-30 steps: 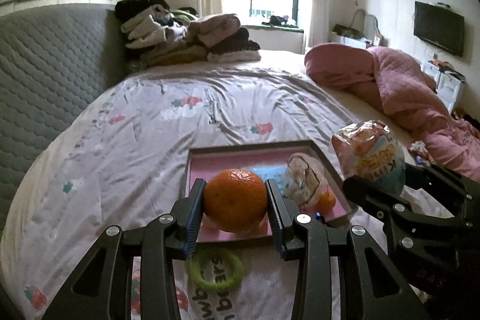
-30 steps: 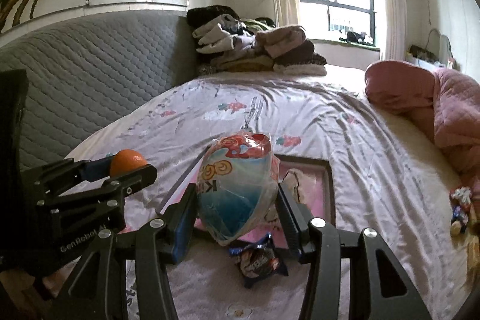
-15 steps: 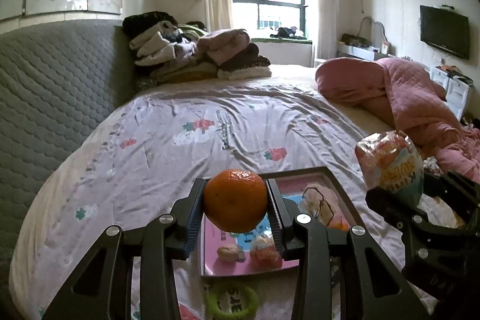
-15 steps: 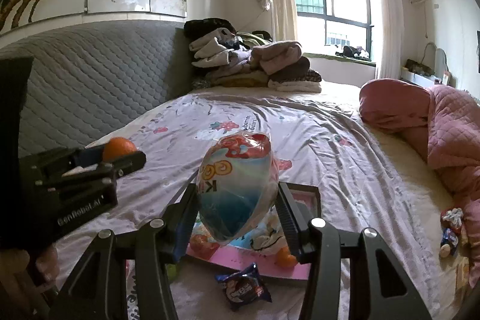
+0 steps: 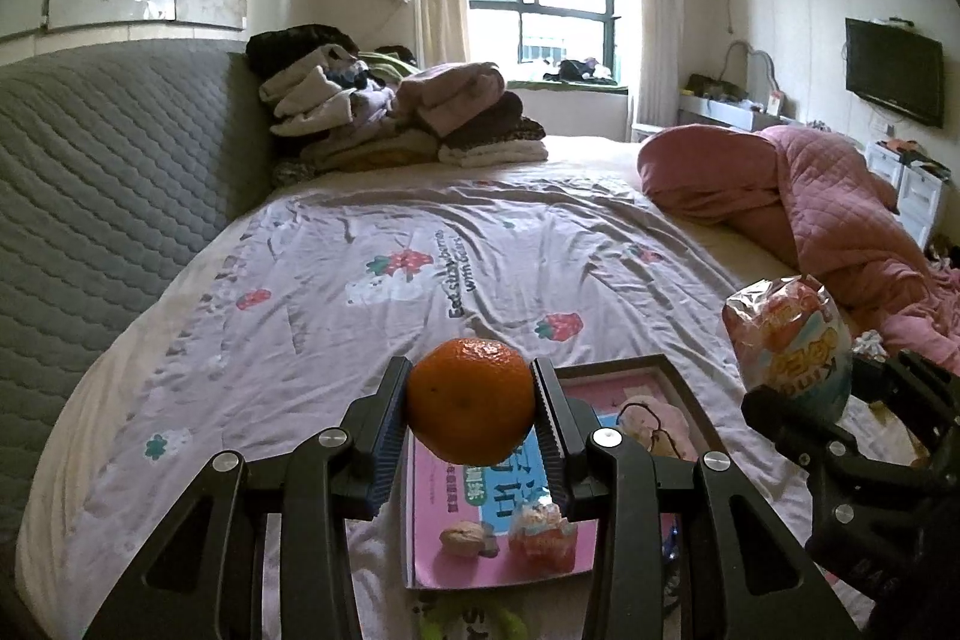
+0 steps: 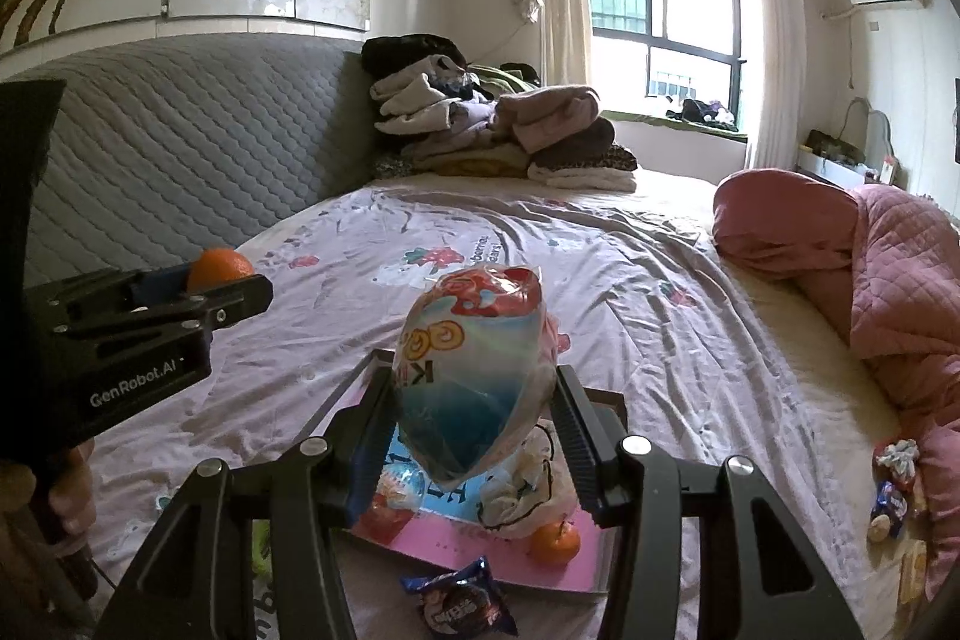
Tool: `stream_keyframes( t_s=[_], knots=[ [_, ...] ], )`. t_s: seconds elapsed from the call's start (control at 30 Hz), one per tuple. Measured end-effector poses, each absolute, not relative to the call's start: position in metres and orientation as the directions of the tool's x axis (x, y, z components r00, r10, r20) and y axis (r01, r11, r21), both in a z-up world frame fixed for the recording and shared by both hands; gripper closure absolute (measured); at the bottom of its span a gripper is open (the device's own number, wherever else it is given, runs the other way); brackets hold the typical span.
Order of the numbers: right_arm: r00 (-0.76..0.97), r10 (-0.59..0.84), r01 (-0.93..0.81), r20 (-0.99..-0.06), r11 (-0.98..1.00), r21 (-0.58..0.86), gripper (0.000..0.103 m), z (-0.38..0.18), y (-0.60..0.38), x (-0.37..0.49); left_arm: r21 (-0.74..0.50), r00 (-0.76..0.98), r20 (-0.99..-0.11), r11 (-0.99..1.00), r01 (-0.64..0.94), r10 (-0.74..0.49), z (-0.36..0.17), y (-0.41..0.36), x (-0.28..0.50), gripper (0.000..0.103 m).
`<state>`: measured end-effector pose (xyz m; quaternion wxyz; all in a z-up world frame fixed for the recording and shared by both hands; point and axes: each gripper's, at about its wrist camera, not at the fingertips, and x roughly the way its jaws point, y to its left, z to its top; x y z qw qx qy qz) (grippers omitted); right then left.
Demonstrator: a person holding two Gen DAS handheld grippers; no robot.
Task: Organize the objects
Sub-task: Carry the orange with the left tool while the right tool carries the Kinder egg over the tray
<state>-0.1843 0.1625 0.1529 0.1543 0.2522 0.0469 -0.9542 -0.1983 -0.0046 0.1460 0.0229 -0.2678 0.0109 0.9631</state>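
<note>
Two grippers are loaded and held above the bed, whose strawberry-print sheet carries everything I am sorting; on it lies the pink tray, a flat framed board that I take to be the collecting place. My left gripper has its jaws clamped on an orange, held in the air over the tray's near left part; my right gripper has its jaws closed on a snack bag, a puffy printed packet, held above the tray's middle.

I judge the task partly done; the tray already holds a cloth pouch, a small orange, a walnut and a small wrapped sweet; the two held things are not yet set down, and a dark cookie packet and a green ring lie on the sheet just in front of the tray.

Only the right view shows the cookie packet, the small orange and some loose wrappers near the pink quilt; only the left view shows the walnut and the ring plainly.
</note>
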Motion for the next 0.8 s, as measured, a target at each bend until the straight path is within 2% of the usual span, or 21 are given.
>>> stream_keyframes(
  t_s=[0.17,0.8],
  knots=[
    [-0.820,-0.266,0.317,-0.506,-0.948,-0.015,0.051,0.147,0.160,-0.193,0.012,-0.851,-0.524,-0.999,-0.052,0.038,0.138,-0.005,-0.213,0.063],
    [-0.744,-0.224,0.299,-0.629,-0.954,-0.014,0.051,0.081,0.157,-0.230,-0.020,-0.743,-0.667,-0.998,-0.058,0.057,0.059,-0.009,-0.277,0.063]
  ],
)
